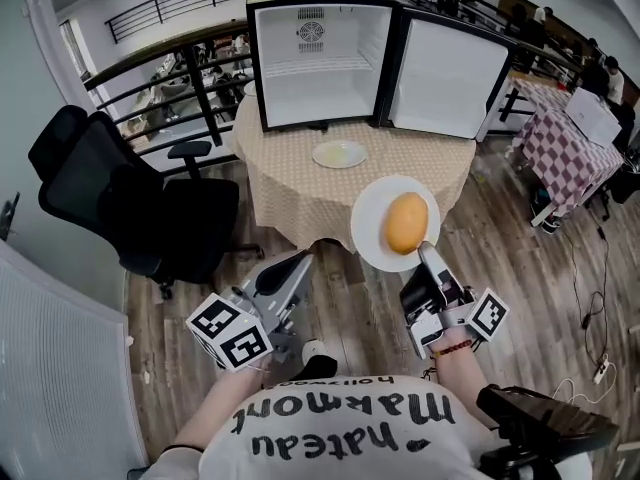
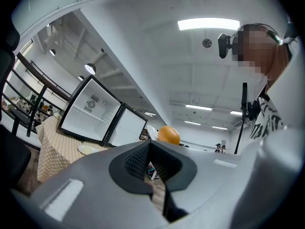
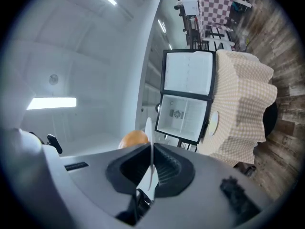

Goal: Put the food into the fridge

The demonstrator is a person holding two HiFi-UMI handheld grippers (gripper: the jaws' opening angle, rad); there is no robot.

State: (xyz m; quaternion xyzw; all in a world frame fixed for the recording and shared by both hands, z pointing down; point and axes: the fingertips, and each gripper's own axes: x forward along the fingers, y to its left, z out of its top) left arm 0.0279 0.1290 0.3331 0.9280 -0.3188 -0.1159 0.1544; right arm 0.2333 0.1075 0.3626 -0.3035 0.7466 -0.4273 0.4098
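Observation:
A small fridge (image 1: 320, 63) stands on the round cloth-covered table (image 1: 290, 193), its door (image 1: 445, 73) swung wide to the right and its white inside bare. An orange-yellow oval piece of food (image 1: 406, 222) lies on a white plate (image 1: 370, 230) held in the air in front of the table's near edge. My right gripper (image 1: 426, 253) is shut on that plate's near rim; in the right gripper view the plate edge (image 3: 149, 132) runs between the pads, with the food (image 3: 133, 139) to its left. My left gripper (image 1: 298, 260) hangs low at the left, shut and holding nothing.
A second, empty plate (image 1: 339, 154) lies on the table before the fridge. A black office chair (image 1: 120, 193) stands to the left on the wooden floor. A railing runs behind the table. A checked table (image 1: 565, 148) and floor cables (image 1: 590, 318) are at the right.

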